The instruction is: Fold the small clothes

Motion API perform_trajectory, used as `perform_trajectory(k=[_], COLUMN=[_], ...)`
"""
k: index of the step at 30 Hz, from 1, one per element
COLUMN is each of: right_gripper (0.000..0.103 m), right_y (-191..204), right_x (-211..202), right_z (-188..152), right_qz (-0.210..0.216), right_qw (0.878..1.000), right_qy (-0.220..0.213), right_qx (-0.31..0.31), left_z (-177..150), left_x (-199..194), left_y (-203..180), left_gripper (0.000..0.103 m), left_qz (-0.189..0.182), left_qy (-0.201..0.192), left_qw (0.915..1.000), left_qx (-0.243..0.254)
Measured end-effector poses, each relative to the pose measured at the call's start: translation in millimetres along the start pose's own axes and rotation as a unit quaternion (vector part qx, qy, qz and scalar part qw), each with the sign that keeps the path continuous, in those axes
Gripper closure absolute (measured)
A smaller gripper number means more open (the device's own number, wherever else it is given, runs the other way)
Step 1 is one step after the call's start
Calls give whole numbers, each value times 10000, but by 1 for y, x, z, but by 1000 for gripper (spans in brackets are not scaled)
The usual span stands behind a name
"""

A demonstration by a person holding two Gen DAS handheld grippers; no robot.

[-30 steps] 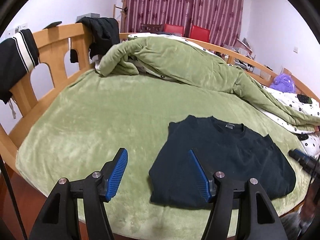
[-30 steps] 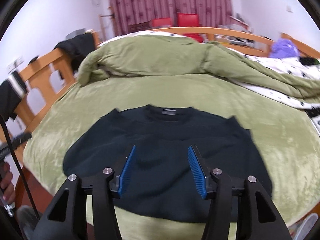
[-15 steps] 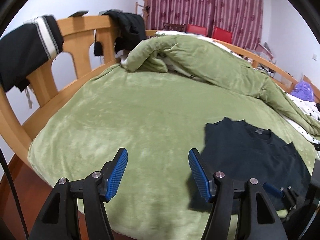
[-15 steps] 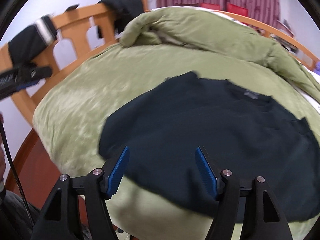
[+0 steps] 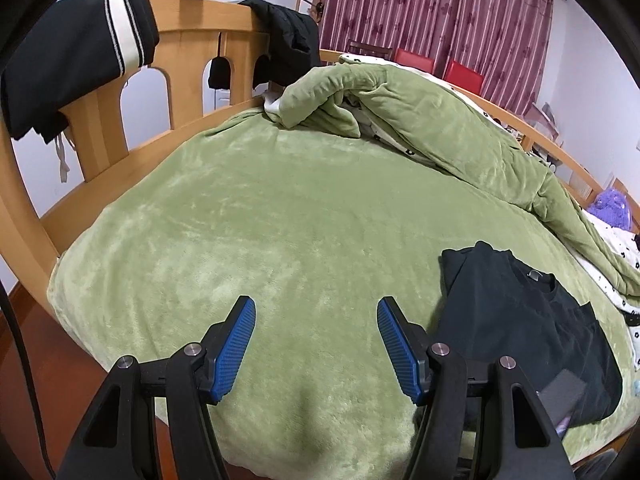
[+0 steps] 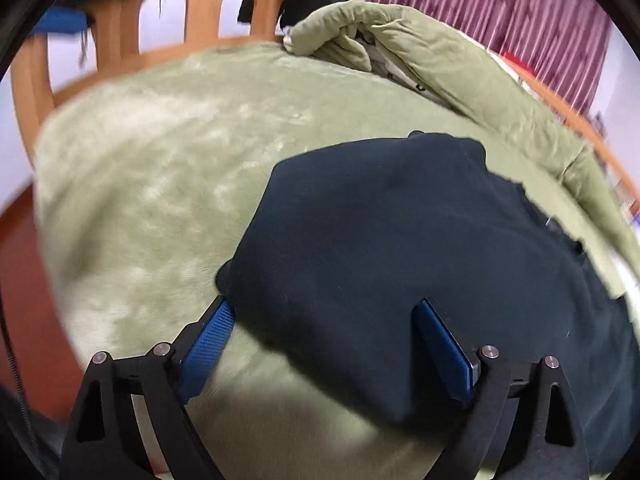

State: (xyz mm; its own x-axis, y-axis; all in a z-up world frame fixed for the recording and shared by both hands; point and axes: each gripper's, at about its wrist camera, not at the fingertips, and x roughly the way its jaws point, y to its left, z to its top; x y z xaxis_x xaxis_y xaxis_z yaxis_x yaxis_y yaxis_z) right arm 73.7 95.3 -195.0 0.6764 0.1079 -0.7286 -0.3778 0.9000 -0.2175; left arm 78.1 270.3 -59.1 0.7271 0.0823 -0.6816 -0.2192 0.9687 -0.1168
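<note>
A black long-sleeve shirt (image 5: pixel 520 328) lies flat on the green blanket (image 5: pixel 280 220), collar toward the far side. In the left wrist view it lies to the right of my left gripper (image 5: pixel 316 308), which hovers open over bare blanket with nothing between its fingers. My right gripper (image 6: pixel 324 308) is low over the shirt's (image 6: pixel 400 220) near left corner. Its jaws are opening wide and straddle that corner. The cloth covers the tip of the left pad (image 6: pixel 208 340), and the right pad (image 6: pixel 444 344) stands free on the fabric. The right wrist view is blurred.
A wooden headboard (image 5: pixel 192 16) rises at the back left with a black-and-white garment (image 5: pixel 80 48) and a black jacket (image 5: pixel 288 48) draped on it. A bunched green quilt (image 5: pixel 420 120) crosses the far side. The bed's left edge drops to a red-brown floor (image 5: pixel 24 340).
My left gripper swung left off the shirt onto bare blanket, its opening unchanged. My right gripper dropped and shifted to the shirt's left corner, rolled, and its jaws widened.
</note>
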Motion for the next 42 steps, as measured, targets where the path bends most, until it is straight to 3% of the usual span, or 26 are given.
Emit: perform_trajectory(k=[2,4,6,9,14,18,27,32,36,40,42], right_gripper=[12,28,63,73,78,79,81,81,81,81,77], right_y=[4,0,-1,-7,-38,-66,-190,-275,-347,-398,-418], right_x=[6,9,11,8,-15,-40,-100,-136,-153,-139,-120], right_z=[3,8,13,19,32,40,26,-20,-80,-143,-178], right_qz=[-203,-272,-437,-396,137,230,288,-192,-699,-1111,-872], right_qw=[9998,9995,9989,9990,9965,9914,9570,9377,9123,8857,8695], right_qy=[-50,-88,-106,-106,-257,-569,-1116,-1256,-1130,-502,-33], right_qx=[-30,132,119,152,781,1155,2663,3235,3874,4479,4861], left_z=[0,0,0,1,5,9,7,3,0,-4,-8], left_x=[5,9,12,16,23,27,40,44,44,46,43], left_y=[4,6,7,6,-4,-26,-104,-148,-183,-215,-232], left_gripper=[42,42,42,42,42,42,42,42,42,42,42], left_qz=[40,118,175,161,-19,-174,-339,-529,-774,-1023,-1051], left_qy=[36,52,48,40,118,141,123,151,188,312,300], left_qw=[10000,9999,9998,9999,9999,9997,9975,9951,9924,9891,9876], left_qx=[-35,-31,-18,-25,-109,-67,602,820,941,1008,1128])
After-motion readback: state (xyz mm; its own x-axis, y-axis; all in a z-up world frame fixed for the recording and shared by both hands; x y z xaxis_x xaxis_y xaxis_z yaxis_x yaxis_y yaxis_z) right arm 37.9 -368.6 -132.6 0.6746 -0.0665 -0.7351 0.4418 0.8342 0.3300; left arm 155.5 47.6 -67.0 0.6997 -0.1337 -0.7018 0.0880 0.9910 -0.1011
